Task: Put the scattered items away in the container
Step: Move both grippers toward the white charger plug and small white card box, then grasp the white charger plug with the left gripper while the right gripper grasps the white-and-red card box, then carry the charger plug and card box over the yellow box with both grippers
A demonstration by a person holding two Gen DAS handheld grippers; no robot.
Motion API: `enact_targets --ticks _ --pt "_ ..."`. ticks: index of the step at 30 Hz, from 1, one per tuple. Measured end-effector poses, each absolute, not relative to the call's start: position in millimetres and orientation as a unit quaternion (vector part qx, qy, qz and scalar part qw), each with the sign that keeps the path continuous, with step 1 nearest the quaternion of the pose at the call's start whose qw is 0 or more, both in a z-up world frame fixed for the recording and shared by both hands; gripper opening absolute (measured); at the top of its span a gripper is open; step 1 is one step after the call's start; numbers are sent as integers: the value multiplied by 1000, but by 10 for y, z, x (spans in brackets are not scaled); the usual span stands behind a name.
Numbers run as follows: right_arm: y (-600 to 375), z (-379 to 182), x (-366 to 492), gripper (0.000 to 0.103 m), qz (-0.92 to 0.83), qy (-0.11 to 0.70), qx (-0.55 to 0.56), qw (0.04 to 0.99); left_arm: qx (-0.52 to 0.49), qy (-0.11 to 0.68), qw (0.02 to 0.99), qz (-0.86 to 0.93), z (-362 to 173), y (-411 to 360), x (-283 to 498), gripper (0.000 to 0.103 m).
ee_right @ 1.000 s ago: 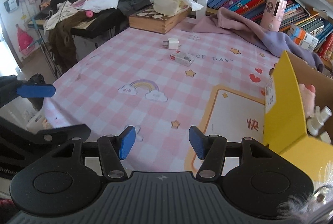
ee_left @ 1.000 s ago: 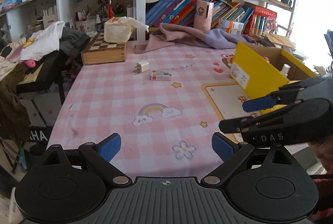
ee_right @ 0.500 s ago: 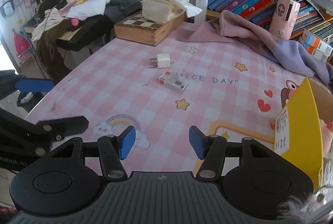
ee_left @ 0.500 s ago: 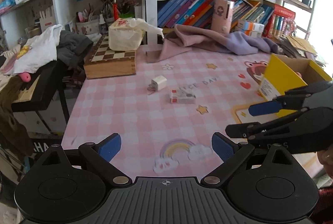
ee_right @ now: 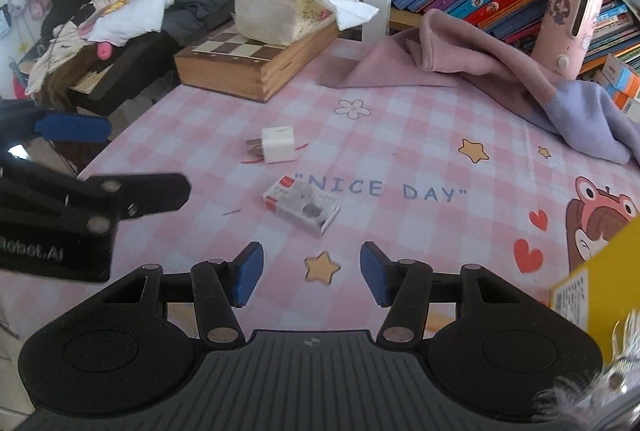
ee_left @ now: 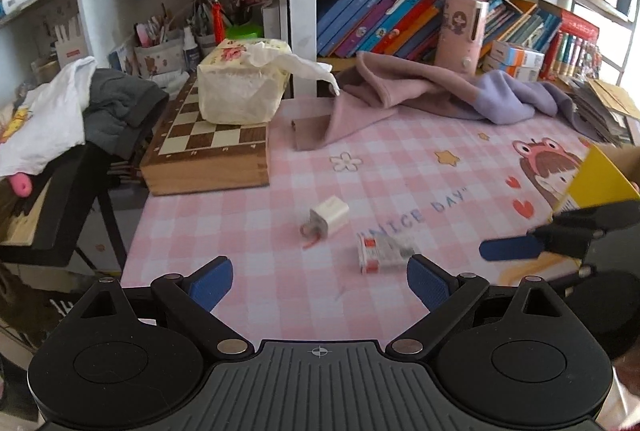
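Observation:
A white plug adapter (ee_left: 329,217) and a small red-and-white box (ee_left: 382,253) lie on the pink checked tablecloth; both also show in the right wrist view, adapter (ee_right: 277,144) and box (ee_right: 302,206). My left gripper (ee_left: 320,283) is open and empty, just short of the box. My right gripper (ee_right: 311,277) is open and empty, a short way in front of the box. The yellow cardboard box (ee_left: 602,181) stands at the right edge; only its corner (ee_right: 596,283) shows in the right wrist view.
A wooden chess box (ee_left: 208,151) with a tissue pack (ee_left: 242,87) on it stands at the back left. A pink and lilac cloth (ee_left: 432,97) lies along the back by the bookshelf. The table's left edge drops to a chair with clothes (ee_left: 52,119).
Both grippers have moved forward over the table toward the adapter and the small box, which now lie much closer. Both stayed open and empty.

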State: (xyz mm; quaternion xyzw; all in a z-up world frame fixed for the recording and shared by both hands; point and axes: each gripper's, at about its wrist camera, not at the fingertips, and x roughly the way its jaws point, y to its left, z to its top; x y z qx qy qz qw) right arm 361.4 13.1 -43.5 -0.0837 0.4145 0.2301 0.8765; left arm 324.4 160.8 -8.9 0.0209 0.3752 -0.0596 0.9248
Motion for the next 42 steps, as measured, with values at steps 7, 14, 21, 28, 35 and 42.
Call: enact_targets --ticks 7,14,21,28,35,42 --pt "244 -550 3865 52 238 413 -104 873 10 384 921 -63 -207 1626 3691 94" --pt "336 -665 3994 52 255 397 -131 872 22 398 914 -79 -436 1533 4091 77" --pt "420 -798 4098 49 277 381 -141 871 44 432 897 -77 -737 1449 4334 67" --pt "400 -845 4129 33 283 394 -122 866 47 431 898 -79 -774 1438 4316 35" --pt "364 -716 4009 29 289 387 -115 868 23 407 910 -76 -575 1533 4152 35" --pt "270 -630 3854 28 273 411 -101 864 11 388 918 -76 -351 1631 3806 35"
